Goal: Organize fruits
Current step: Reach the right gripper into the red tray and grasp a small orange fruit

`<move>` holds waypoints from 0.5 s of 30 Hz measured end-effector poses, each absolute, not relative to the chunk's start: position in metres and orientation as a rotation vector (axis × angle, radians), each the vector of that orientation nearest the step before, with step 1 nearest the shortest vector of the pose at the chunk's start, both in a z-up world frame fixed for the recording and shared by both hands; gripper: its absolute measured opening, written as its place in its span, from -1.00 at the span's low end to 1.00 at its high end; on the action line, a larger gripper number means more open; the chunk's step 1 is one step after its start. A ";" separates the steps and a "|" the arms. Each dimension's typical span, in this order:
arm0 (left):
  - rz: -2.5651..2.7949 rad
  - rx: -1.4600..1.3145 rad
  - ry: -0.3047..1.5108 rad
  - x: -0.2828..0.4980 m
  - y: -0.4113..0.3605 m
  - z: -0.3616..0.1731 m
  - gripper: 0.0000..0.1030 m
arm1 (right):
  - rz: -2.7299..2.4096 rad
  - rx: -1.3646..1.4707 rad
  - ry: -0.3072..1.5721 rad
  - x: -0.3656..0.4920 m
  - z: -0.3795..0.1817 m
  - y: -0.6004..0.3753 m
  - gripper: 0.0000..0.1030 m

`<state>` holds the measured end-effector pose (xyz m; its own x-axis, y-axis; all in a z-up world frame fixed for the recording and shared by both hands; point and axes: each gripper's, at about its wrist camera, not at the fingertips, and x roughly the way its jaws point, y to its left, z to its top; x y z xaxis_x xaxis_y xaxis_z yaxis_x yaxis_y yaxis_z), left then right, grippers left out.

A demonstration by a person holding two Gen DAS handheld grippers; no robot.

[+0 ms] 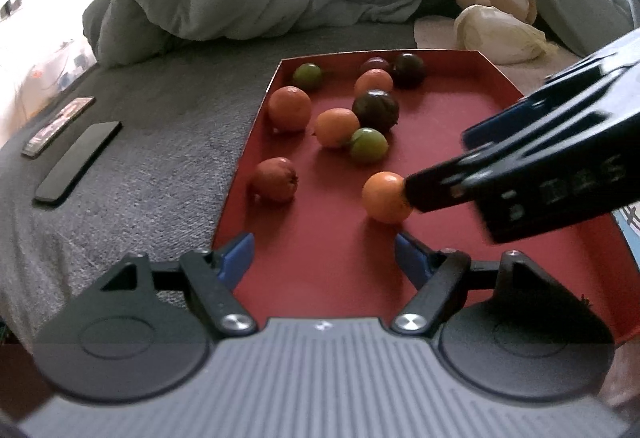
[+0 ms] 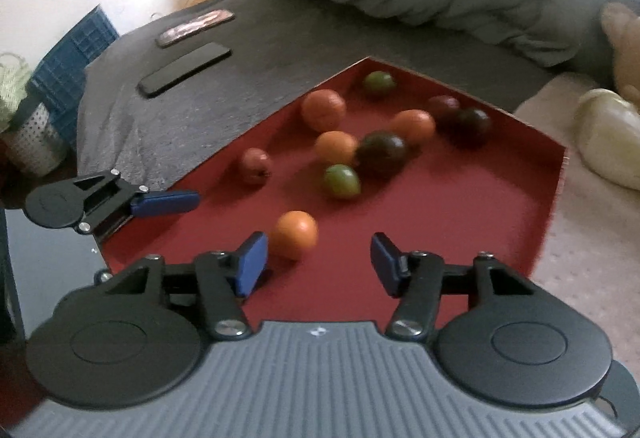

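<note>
The nearest orange [image 2: 295,234] is being approached inside the red tray [image 2: 460,222] on the bed; it is touched by the right gripper [image 2: 318,264], jaws spread and empty. The left gripper [image 1: 324,258] is likewise held open. Centring, then closing, is judged next.
</note>
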<state>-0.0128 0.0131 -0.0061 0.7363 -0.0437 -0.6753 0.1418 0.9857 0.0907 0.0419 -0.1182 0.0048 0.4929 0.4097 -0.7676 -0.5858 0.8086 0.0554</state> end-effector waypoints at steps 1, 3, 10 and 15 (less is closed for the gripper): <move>-0.102 0.141 0.737 -0.013 0.014 -0.006 0.53 | 0.613 -0.233 0.870 0.043 0.003 -0.113 0.12; -0.104 0.143 0.735 -0.014 0.014 -0.006 0.54 | 0.619 -0.235 0.884 0.046 -0.002 -0.105 0.06; -0.100 0.127 0.749 -0.009 0.016 -0.008 0.54 | 0.613 -0.270 0.950 0.057 -0.019 -0.081 -0.29; -0.089 0.096 0.767 -0.002 0.018 -0.009 0.52 | 0.580 -0.257 0.948 0.060 -0.015 -0.089 -0.32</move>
